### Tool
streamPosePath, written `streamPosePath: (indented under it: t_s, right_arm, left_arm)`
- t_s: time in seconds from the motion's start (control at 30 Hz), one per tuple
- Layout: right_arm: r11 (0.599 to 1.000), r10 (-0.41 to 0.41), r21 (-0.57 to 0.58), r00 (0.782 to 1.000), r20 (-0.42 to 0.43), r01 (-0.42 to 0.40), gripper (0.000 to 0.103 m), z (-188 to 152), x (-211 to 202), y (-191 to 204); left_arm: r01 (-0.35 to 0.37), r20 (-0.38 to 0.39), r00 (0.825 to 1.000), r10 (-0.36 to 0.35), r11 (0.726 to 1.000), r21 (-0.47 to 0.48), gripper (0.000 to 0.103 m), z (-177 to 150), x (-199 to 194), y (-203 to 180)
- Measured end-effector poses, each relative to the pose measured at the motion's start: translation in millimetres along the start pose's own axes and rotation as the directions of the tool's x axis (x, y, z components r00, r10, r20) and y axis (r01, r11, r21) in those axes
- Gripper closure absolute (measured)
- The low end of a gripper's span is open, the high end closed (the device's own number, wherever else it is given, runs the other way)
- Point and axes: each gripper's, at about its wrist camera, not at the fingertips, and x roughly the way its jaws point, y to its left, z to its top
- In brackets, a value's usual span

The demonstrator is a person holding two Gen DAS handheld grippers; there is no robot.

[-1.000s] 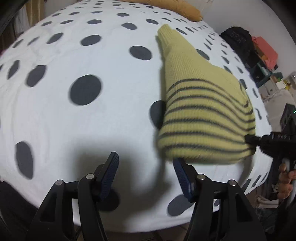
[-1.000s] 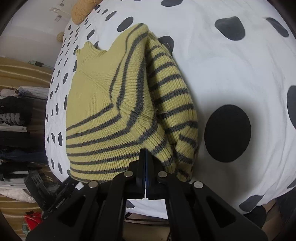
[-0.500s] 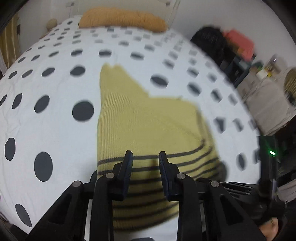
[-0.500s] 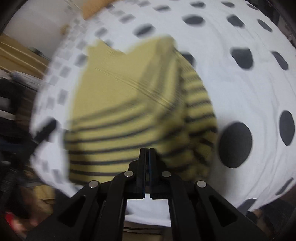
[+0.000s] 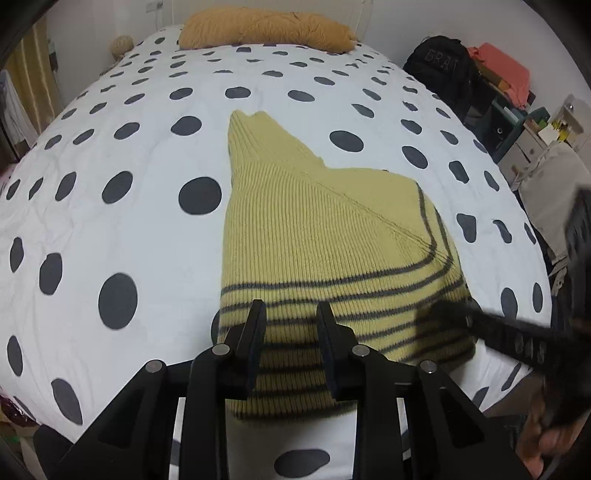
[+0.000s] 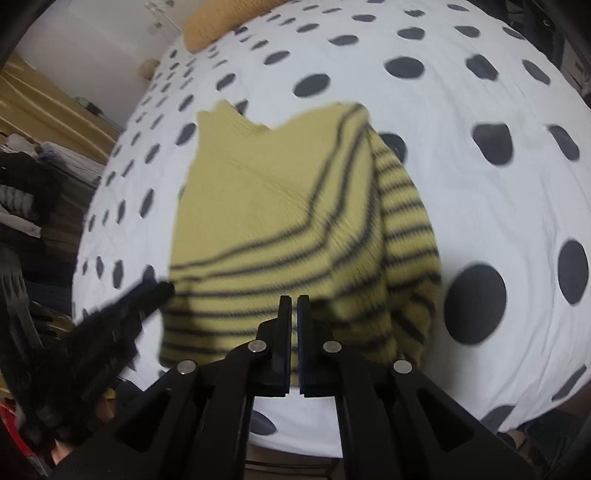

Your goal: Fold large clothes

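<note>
The folded yellow striped sweater (image 5: 325,251) lies on the polka-dot bed (image 5: 122,206), near its front edge. An orange pillow (image 5: 266,31) lies at the head. Left tool (image 5: 291,314) released above the sweater; right tool (image 6: 293,306) clenched, empty.

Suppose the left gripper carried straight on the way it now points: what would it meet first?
Most likely the striped lower part of the yellow sweater, which lies on the spotted bed cover directly ahead of the left gripper; how far off is unclear.
</note>
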Motion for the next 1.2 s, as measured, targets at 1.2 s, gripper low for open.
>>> streamPosePath:
  t_s: [1.2]
  right_arm:
    - [0.988,-0.126,0.081,0.987,-0.103,0.134,0.100,-11.5,27.0,-19.9]
  left_arm:
    - [-0.026,-0.139,0.990,0.029,0.999,0.023,0.073,14.1,47.0,-10.8]
